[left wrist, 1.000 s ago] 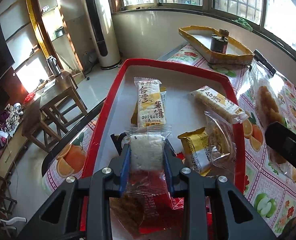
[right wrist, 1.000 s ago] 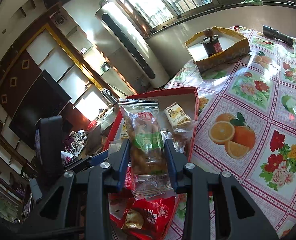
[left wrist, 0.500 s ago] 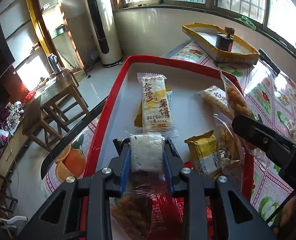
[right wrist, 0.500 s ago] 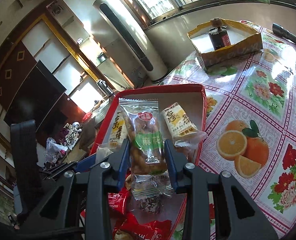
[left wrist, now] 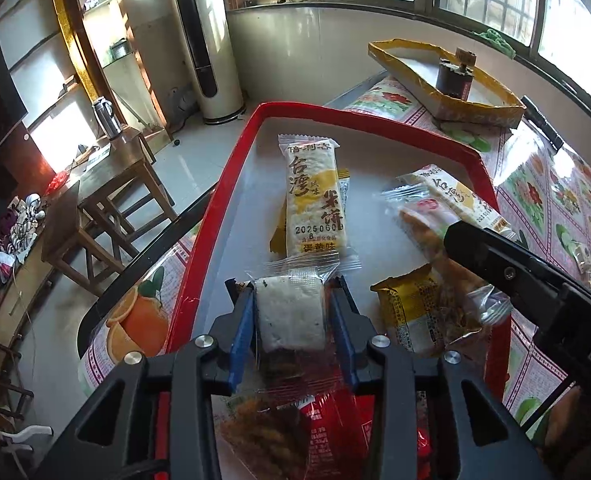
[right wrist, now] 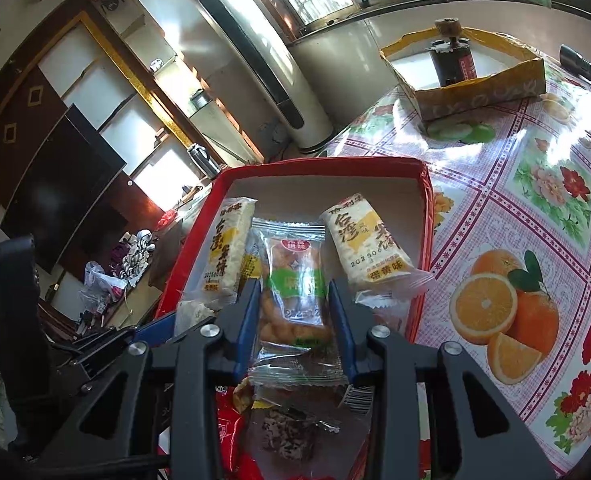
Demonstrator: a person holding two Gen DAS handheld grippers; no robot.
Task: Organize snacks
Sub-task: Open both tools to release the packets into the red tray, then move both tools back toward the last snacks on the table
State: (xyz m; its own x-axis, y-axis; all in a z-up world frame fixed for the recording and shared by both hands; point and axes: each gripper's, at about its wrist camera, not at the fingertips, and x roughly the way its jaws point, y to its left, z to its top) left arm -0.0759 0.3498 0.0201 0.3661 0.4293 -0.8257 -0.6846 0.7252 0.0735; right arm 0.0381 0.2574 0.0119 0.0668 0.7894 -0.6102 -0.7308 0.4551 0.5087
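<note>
snacks: left tool [left wrist: 291, 312] just opened around white cake [left wrist: 290, 312]; right tool [right wrist: 295, 312] tilted down, clamps twist pack [right wrist: 295, 280].

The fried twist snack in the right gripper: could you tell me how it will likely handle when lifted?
The fried twist snack probably feels light and brittle, so squeezing may crumble it. Its clear wrapper looks slick and crinkly, with loose ends beyond the right gripper that will likely flop.

Both grippers tilt down over the red tray [left wrist: 231, 184]: left gripper [left wrist: 291, 312] jaws just opened wider, right gripper [right wrist: 295, 304] jaws pinching.

Black gripper [left wrist: 291, 308], blue pads, silver screws
</note>
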